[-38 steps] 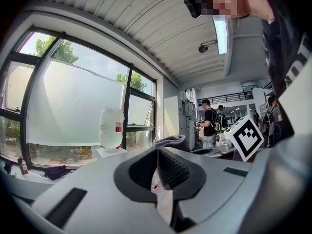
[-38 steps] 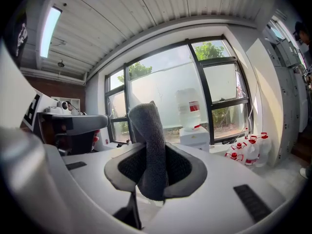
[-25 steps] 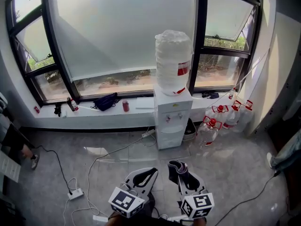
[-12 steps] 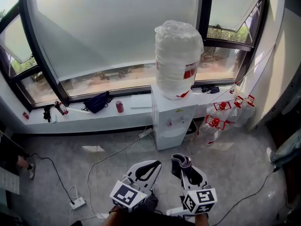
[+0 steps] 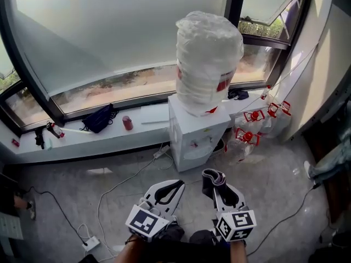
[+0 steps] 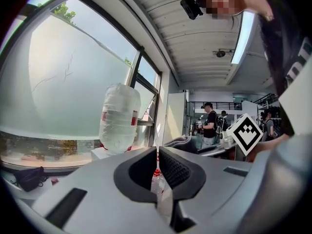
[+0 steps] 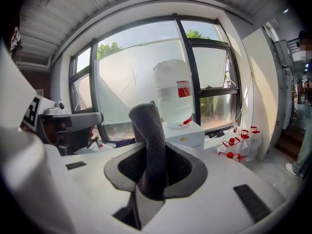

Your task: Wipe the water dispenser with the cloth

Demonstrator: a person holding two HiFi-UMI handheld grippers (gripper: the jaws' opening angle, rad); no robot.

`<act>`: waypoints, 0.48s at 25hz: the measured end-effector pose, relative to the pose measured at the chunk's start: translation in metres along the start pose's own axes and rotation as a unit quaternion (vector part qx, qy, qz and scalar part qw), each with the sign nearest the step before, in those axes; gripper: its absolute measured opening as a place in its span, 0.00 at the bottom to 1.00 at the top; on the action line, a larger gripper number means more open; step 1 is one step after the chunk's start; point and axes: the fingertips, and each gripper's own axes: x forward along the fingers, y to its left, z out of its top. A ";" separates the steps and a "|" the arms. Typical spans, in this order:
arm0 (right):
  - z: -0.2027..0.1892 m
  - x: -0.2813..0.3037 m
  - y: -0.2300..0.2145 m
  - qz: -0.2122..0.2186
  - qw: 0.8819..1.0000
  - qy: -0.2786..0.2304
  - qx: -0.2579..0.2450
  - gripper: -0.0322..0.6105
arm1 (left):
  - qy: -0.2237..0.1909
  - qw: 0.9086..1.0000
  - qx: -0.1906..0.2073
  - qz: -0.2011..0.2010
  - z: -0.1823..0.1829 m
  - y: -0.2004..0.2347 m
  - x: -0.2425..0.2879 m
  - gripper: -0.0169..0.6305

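Observation:
The white water dispenser (image 5: 193, 131) stands against the window sill, with a big clear bottle (image 5: 209, 59) upside down on top. It also shows in the left gripper view as the dispenser (image 6: 105, 152) and in the right gripper view as the dispenser (image 7: 187, 133). My right gripper (image 5: 214, 181) is shut on a folded dark grey cloth (image 7: 150, 145), short of the dispenser. My left gripper (image 5: 171, 188) hangs beside it, jaws nearly together with nothing between them.
Several water jugs with red caps (image 5: 258, 122) stand right of the dispenser. A dark bag (image 5: 97, 118) and a red can (image 5: 127, 123) lie on the sill (image 5: 77, 141). Cables and a power strip (image 5: 90, 244) trail over the grey floor.
The view has moved closer to the dispenser, which now looks larger and nearer. Both grippers keep their places low in the head view, the cloth still held.

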 end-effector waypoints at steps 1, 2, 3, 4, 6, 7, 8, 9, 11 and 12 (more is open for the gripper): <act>0.001 0.005 -0.002 -0.002 1.000 0.003 -0.002 0.21 | 0.001 1.000 -0.002 -0.002 -0.002 0.004 0.003 0.06; 0.002 0.011 -0.004 -0.003 1.000 0.005 -0.003 0.21 | 0.004 1.000 -0.003 -0.003 -0.004 0.007 0.006 0.06; 0.003 0.016 -0.007 -0.004 1.000 0.008 -0.006 0.21 | 0.007 1.000 -0.004 -0.005 -0.006 0.009 0.009 0.06; 0.004 0.021 -0.010 -0.004 1.000 0.009 -0.010 0.21 | 0.010 1.000 -0.004 -0.008 -0.009 0.011 0.012 0.06; 0.006 0.032 -0.016 -0.001 1.000 0.013 -0.019 0.21 | 0.015 1.000 -0.002 -0.010 -0.014 0.014 0.018 0.06; 0.007 0.038 -0.019 0.001 1.000 0.016 -0.025 0.21 | 0.016 1.000 -0.001 -0.009 -0.015 0.017 0.021 0.06; 0.008 0.044 -0.022 0.005 0.999 0.019 -0.032 0.21 | 0.016 1.000 -0.001 -0.006 -0.015 0.019 0.023 0.06; 0.009 0.050 -0.025 0.009 0.999 0.022 -0.041 0.21 | 0.014 1.000 -0.001 -0.003 -0.015 0.021 0.025 0.06; 0.012 0.062 -0.032 0.018 0.998 0.026 -0.060 0.21 | 0.011 1.000 -0.001 0.006 -0.015 0.025 0.030 0.06; 0.014 0.069 -0.036 0.024 0.997 0.028 -0.070 0.21 | 0.009 1.000 -0.001 0.010 -0.014 0.026 0.032 0.06</act>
